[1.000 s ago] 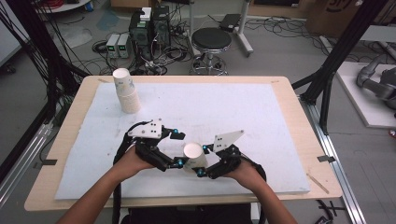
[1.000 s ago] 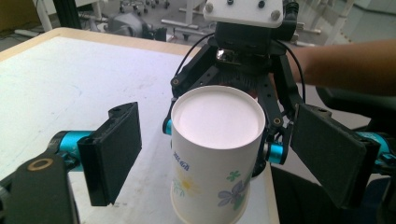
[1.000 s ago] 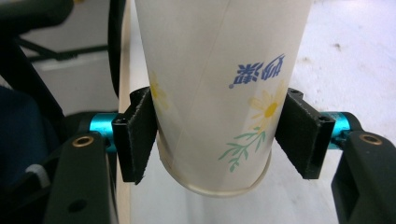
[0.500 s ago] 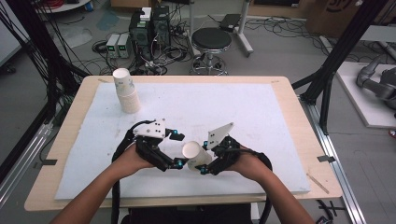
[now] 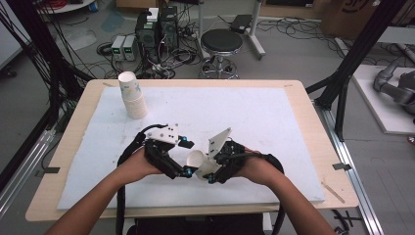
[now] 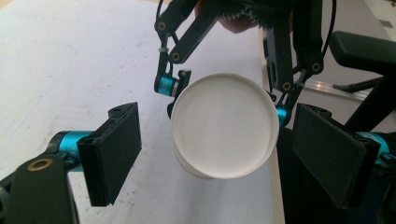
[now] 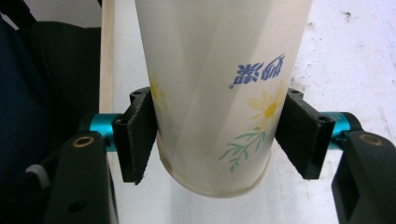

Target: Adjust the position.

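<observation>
Paper cup (image 5: 196,161): off the table, near the front edge of the white mat (image 5: 274,117), at about 6 o'clock on the table from the high view, lying tilted between the two grippers.
Cup in the right gripper view: the flower-printed wall (image 7: 219,84) runs up from 6 to 12 o'clock, its blue print upside down, the closed base toward the camera.
Cup in the left gripper view: its round white end (image 6: 223,125) faces the camera, dead centre.
Right gripper (image 5: 211,172): clamped on the cup, one black pad (image 7: 135,135) at 9 o'clock and one at 3 o'clock, both pressed to the wall.
Left gripper (image 5: 182,157): jaws spread wide; the cup's end sits between them with a gap on each side, touching neither pad (image 6: 114,154).
Hands: both come in from 6 o'clock, left hand (image 5: 134,166) and right hand (image 5: 257,169) level with each other.
Stack of cups (image 5: 132,95): standing well apart, at about 10 o'clock on the mat.
Table (image 5: 303,98): pale wood rim showing around the mat.
</observation>
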Action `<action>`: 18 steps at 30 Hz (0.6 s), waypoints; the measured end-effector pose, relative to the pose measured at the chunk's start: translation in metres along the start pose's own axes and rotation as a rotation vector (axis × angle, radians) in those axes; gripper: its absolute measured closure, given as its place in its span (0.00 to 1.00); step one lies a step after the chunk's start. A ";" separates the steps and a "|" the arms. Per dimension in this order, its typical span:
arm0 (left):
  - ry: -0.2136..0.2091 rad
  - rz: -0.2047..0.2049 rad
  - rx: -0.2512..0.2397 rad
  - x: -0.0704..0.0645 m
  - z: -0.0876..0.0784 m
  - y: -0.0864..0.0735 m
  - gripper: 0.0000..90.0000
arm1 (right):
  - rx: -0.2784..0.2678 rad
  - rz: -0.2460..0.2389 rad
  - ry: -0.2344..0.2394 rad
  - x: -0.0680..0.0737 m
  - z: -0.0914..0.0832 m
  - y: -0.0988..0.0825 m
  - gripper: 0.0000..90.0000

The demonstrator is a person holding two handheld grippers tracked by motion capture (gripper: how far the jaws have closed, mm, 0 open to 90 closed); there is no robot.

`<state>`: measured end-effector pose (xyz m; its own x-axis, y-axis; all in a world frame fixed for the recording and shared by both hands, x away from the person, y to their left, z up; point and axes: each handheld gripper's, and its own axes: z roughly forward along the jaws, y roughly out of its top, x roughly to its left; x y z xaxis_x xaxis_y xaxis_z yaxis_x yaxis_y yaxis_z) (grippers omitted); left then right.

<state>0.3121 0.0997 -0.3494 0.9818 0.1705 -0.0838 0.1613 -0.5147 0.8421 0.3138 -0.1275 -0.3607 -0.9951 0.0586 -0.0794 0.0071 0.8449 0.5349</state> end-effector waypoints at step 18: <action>-0.053 0.001 0.140 0.003 0.016 0.011 0.25 | 0.051 -0.032 0.008 0.002 0.006 0.005 0.38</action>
<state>0.3183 0.0813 -0.3489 0.9854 0.1270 -0.1137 0.1686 -0.6280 0.7597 0.3120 -0.1198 -0.3629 -0.9957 0.0270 -0.0887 -0.0199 0.8721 0.4889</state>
